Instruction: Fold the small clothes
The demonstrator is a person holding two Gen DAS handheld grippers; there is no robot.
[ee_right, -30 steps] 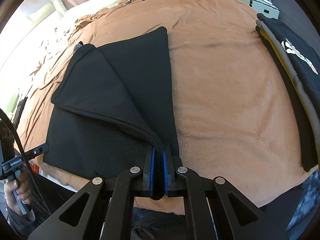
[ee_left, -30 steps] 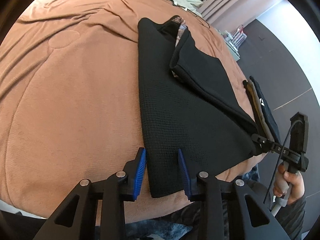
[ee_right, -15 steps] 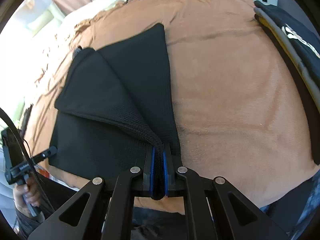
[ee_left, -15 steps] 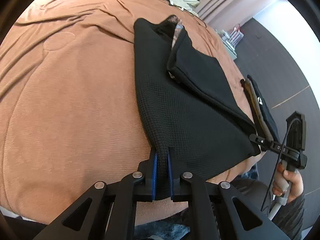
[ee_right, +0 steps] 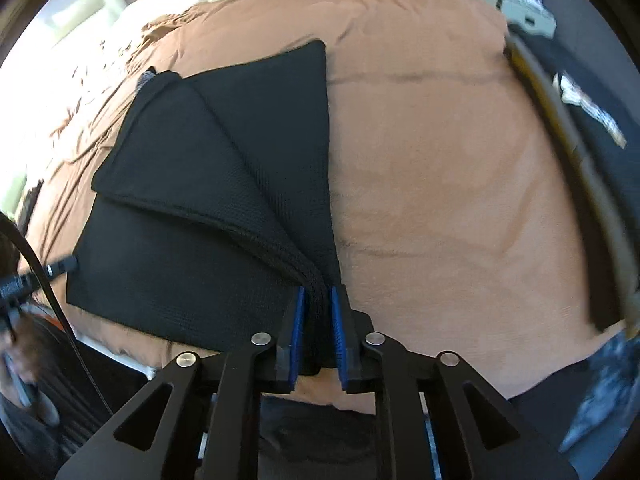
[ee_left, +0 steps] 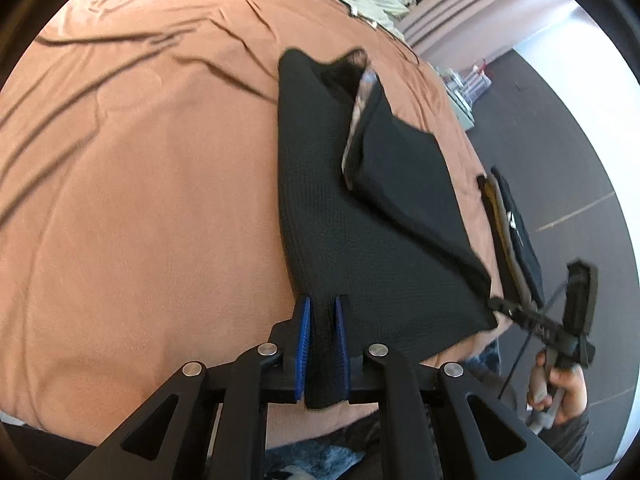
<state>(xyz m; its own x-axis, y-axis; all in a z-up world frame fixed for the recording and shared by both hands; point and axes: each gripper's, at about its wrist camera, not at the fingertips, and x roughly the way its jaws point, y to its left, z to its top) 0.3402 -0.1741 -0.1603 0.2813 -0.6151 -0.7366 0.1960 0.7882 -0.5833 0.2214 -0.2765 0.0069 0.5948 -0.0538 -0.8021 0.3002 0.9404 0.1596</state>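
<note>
Black garment [ee_left: 360,248] on brown bed [ee_left: 140,200], left gripper [ee_left: 320,312] pinching its near hem, right gripper [ee_right: 317,300] pinching folded corner, clothes stack [ee_right: 580,152] right of garment.

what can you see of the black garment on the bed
The black garment is a waffle-textured knit lying mostly flat on the brown bedspread. One side is folded diagonally across it, showing a patterned lining at the far opening. The left gripper pinches its near left corner, and the right gripper pinches the bunched near right corner.
</note>
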